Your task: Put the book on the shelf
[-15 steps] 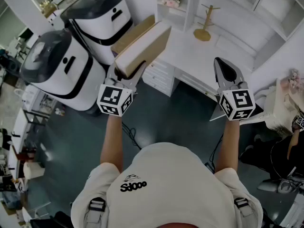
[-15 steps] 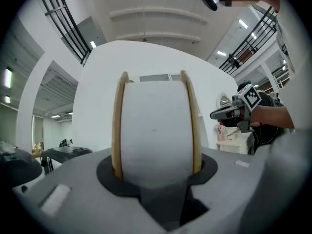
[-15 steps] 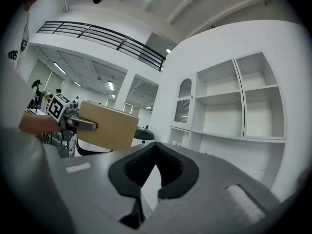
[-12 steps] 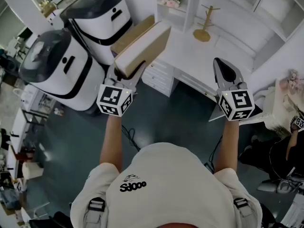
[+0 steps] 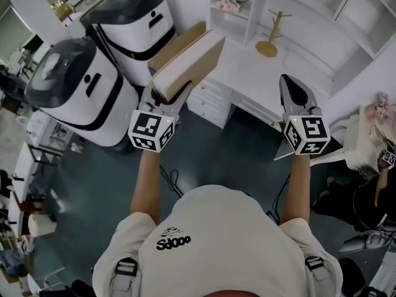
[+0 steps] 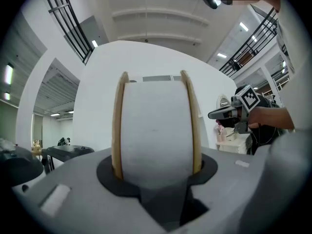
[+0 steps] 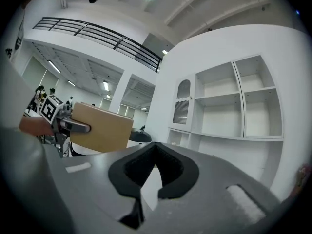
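little changes in last half second: book (image 5: 185,60) barely shifts in frame. left hand-held gripper (image 5: 162,101) clamps its near end, 1 jaw on each tan cover, white page block facing gripper. book is level, in air by table (image 5: 247,73) corner, apart from shelf (image 7: 239,99). judgement: carry under way, placing not begun. right hand-held gripper (image 5: 292,86) has jaws together, empty. hidden: page block fills left gripper view, masks target. shelf top cut off in head view. no title readable.
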Motion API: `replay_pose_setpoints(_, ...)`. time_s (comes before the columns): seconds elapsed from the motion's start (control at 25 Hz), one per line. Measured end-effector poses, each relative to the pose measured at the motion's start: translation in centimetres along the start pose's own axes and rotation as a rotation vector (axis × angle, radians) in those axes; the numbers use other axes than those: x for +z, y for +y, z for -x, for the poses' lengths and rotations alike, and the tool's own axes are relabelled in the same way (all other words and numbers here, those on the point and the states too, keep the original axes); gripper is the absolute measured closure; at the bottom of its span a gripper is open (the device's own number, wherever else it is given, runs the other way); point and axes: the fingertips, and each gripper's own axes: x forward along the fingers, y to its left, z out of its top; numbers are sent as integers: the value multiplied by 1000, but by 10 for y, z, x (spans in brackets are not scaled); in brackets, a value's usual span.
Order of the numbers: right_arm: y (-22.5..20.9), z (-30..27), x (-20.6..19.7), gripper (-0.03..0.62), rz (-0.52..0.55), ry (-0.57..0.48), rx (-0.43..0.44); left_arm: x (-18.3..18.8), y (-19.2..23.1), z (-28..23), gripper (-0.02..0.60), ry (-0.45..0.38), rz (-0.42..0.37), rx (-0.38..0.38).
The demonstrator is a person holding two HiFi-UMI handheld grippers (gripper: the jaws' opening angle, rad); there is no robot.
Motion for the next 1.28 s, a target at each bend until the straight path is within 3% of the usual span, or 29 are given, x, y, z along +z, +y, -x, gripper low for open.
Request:
replay_pose_setpoints(0.32, 16, -15, 4, 592, 28, 32, 4, -6, 27, 7, 345, -10, 16, -4)
replay_pose_setpoints(0.48, 13, -32, -5, 592, -28, 33, 46, -16, 36, -8, 345, -3, 27, 2)
replay_pose_setpoints(0.6, 2, -50, -16, 592, -84, 12, 98, -28, 40, -31, 345, 14, 35, 5)
replay_pose_setpoints(1.28, -124, -231, -65, 592, -118, 49, 229, -47, 86, -222, 345, 113, 65, 67)
